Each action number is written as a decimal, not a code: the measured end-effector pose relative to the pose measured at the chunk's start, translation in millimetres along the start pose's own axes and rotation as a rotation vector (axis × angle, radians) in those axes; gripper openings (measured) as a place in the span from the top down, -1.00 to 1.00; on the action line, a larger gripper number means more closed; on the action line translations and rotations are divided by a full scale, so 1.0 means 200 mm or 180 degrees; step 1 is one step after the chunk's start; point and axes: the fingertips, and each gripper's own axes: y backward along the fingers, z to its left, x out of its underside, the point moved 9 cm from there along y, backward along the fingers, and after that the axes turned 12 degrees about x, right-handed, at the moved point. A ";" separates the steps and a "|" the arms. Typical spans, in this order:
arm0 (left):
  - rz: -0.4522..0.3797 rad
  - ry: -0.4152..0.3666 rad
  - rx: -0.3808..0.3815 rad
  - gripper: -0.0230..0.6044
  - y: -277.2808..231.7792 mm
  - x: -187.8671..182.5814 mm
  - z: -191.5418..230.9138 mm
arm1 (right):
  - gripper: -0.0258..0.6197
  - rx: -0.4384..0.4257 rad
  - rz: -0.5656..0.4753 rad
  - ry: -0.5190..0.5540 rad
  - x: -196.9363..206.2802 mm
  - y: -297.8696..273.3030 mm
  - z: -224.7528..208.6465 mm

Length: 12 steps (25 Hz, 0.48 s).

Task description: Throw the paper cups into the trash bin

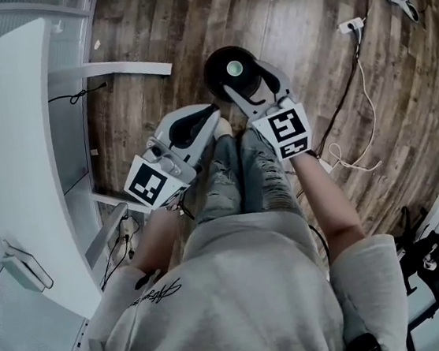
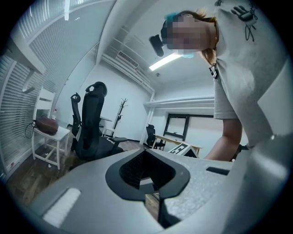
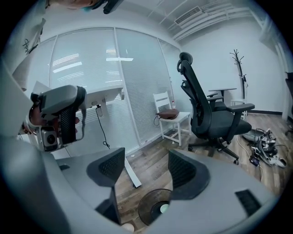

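A round black trash bin (image 1: pixel 220 61) stands on the wood floor in front of the person's feet, with a pale paper cup (image 1: pixel 234 68) lying inside it. My right gripper (image 1: pixel 254 84) hangs just above the bin's near side, open and holding nothing. The right gripper view shows its jaws (image 3: pixel 146 167) spread, with the bin (image 3: pixel 147 208) and the cup (image 3: pixel 163 209) below them. My left gripper (image 1: pixel 211 118) is to the left of the bin, beside the person's leg, shut with nothing in it. In the left gripper view its jaws (image 2: pixel 147 172) point out into the room.
A white desk (image 1: pixel 11 156) runs along the left, its leg (image 1: pixel 123 67) reaching onto the floor. A power strip and cables (image 1: pixel 351 27) lie at the right, and a black bag (image 1: pixel 437 263) at the lower right. A black office chair (image 3: pixel 206 109) and a white side chair (image 3: pixel 173 119) stand further off.
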 end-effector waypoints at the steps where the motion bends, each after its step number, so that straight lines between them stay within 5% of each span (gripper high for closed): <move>1: -0.0002 -0.0018 -0.0002 0.91 0.00 -0.02 0.00 | -0.01 0.0010 -0.0020 -0.0003 -0.02 0.01 0.00; 12: -0.0035 -0.0145 -0.0001 0.91 0.01 -0.17 -0.08 | -0.01 -0.0002 -0.0250 -0.0117 -0.24 0.18 0.01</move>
